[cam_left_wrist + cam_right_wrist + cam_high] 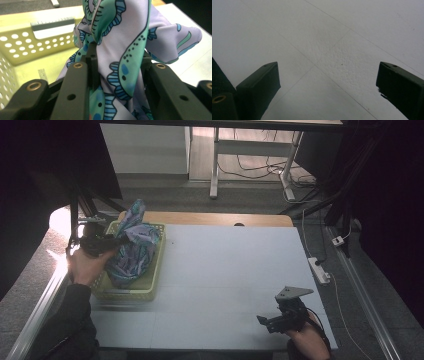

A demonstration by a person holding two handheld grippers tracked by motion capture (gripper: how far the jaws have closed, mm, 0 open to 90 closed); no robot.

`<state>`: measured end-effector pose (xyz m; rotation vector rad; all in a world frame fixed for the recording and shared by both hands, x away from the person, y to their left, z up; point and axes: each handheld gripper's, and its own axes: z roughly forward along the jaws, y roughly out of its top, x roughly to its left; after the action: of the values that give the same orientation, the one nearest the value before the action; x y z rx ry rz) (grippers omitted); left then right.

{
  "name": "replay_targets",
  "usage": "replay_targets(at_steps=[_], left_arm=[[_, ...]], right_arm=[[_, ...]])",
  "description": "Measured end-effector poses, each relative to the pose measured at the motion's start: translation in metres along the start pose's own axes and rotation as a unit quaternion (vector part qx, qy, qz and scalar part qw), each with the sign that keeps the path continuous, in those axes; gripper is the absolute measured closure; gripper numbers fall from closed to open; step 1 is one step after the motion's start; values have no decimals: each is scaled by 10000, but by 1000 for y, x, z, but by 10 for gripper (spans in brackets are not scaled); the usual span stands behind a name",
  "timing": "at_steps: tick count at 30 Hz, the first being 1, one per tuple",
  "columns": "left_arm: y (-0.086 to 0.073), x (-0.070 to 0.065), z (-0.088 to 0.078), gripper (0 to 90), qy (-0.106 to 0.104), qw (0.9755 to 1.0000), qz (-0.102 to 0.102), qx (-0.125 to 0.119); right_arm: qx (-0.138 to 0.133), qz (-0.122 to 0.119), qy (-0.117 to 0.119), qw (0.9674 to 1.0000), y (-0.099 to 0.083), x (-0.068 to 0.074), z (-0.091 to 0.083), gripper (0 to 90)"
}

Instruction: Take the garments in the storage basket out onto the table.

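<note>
Lilac-and-teal patterned cloth: soft, light, slippery; left gripper clamps a gathered fold over yellow perforated basket. Right gripper wide, empty.

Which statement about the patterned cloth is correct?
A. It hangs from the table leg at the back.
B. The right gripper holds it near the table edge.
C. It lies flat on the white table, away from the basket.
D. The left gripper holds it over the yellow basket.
D: the left gripper has its jaws closed on the patterned cloth, which rises out of the yellow basket, while the right gripper hangs open over the bare table.
</note>
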<state>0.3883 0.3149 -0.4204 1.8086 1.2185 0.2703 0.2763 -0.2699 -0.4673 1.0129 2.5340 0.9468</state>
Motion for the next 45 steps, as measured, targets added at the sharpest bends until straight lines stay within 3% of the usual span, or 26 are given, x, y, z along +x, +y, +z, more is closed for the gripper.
replay_targets(at_steps=[6,13,24,30,45], left_arm=[[8,-6,-11,653,-133,9996,46,-261],[22,-24,-19,652,-310,9982,206,-469],[43,-45,-20,652,-511,9957,364,-679],[54,-56,-15,651,-727,9932,412,-812],[88,-101,5,651,-1011,9880,845,-811]], right_arm=[[-2,48,3,10000,0,0,0,51],[-29,109,-15,9999,0,-1,-1,50],[-86,181,-22,9998,-1,-3,-1,50],[-95,203,-19,9997,-1,-3,-2,50],[-95,172,-13,9998,-1,-3,-2,50]])
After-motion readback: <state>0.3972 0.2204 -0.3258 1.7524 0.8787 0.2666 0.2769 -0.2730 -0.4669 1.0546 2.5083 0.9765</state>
